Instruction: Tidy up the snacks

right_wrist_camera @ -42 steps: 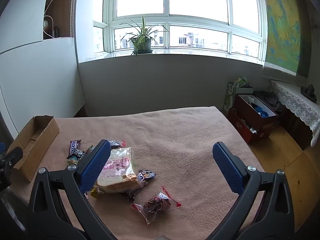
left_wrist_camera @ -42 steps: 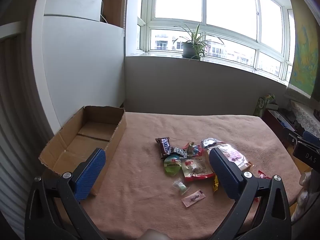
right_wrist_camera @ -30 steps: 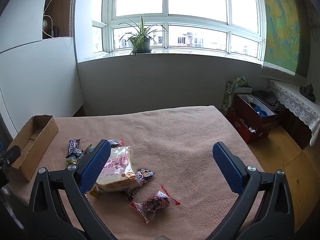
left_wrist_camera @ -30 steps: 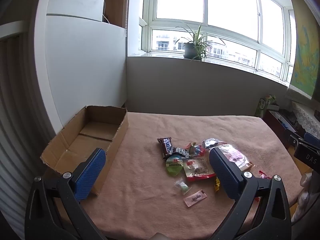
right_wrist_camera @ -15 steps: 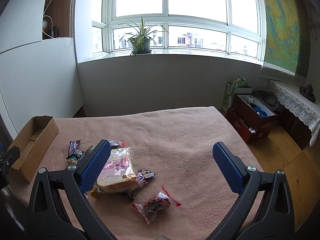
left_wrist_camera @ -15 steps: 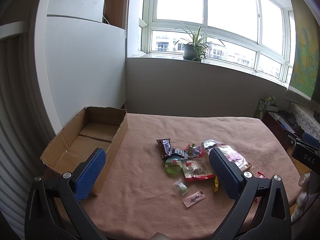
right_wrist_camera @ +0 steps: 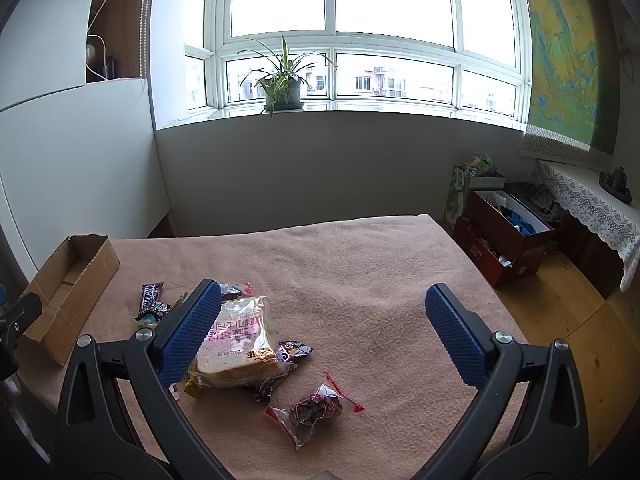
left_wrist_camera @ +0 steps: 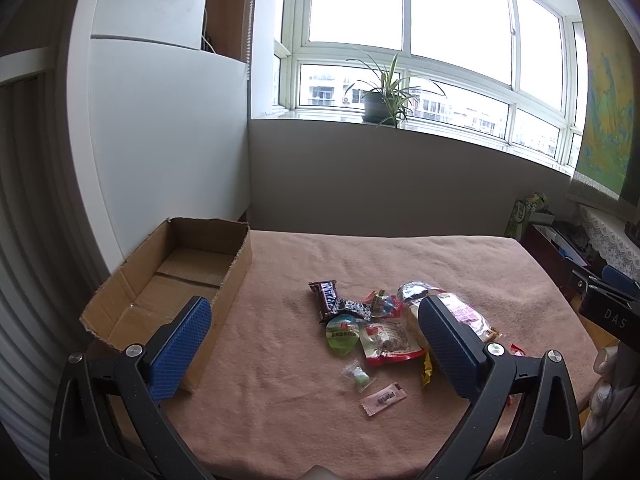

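Observation:
Snacks lie heaped on the pink tablecloth (left_wrist_camera: 400,264): a dark chocolate bar (left_wrist_camera: 326,296), a green round pack (left_wrist_camera: 341,332), a red pouch (left_wrist_camera: 388,342), a bagged slice of bread (right_wrist_camera: 236,340), a small pink sachet (left_wrist_camera: 383,398) and a clear bag of dark sweets (right_wrist_camera: 314,408). An empty cardboard box (left_wrist_camera: 176,280) stands at the table's left. My left gripper (left_wrist_camera: 314,350) hovers open above the near edge, the pile between its blue pads. My right gripper (right_wrist_camera: 320,334) is open too, with the bread beside its left pad (right_wrist_camera: 188,332).
A grey wall and a window sill with a potted plant (right_wrist_camera: 282,84) lie behind the table. A white panel (left_wrist_camera: 160,152) stands left of the box. On the floor at right are a red-brown box of clutter (right_wrist_camera: 508,236) and a lace-covered shelf (right_wrist_camera: 588,204).
Both views have shifted only slightly; the grippers stay open and no snack has moved.

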A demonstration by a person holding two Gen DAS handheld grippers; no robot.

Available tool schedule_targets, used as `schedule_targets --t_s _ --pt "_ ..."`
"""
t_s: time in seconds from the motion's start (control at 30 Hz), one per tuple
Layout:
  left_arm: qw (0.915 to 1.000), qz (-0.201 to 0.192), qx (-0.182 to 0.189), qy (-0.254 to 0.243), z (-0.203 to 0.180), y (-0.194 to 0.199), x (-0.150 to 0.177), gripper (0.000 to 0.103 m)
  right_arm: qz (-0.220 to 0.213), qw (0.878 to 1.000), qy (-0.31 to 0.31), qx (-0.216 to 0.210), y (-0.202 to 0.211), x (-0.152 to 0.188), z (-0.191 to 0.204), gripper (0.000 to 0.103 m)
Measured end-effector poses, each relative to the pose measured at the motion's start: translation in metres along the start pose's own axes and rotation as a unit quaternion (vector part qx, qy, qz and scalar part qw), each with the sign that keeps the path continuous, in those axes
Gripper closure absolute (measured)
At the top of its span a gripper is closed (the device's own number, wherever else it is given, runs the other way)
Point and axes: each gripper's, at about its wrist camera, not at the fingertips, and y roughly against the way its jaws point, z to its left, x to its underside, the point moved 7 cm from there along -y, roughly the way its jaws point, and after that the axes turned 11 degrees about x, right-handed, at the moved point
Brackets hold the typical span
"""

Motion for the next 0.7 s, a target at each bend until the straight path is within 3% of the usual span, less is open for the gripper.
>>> schedule_targets --t_s 0.7 --pt "1.0000 0.001 0.000 0.003 0.0026 0.0005 0.0023 0.001 0.003 1.000 0.002 -0.003 0.0018 0.0014 0.0039 0.000"
